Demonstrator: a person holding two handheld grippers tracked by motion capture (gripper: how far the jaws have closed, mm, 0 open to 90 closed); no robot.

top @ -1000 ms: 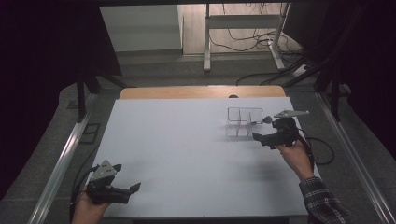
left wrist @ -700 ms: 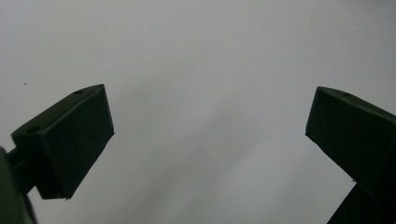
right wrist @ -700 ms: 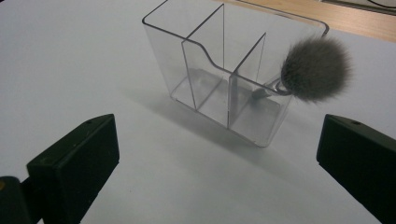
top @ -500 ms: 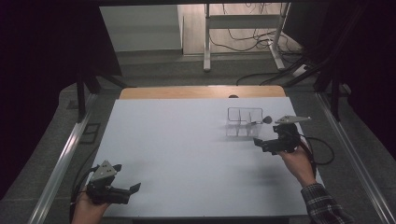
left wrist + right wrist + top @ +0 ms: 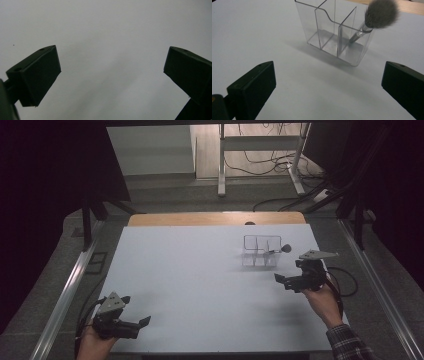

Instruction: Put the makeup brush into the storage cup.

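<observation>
Left gripper parked at the near left corner of the table, jaws spread wide over bare surface, holding nothing; judged idle, kept out of the way.

Clear organizer stands upright toward the far right of the table. Makeup brush sits in its right-hand compartment, handle down, bristle head up and out over the rim, long axis leaning toward the right.

Right gripper just short of the organizer, jaws released, empty, facing it; likely placement done.
</observation>
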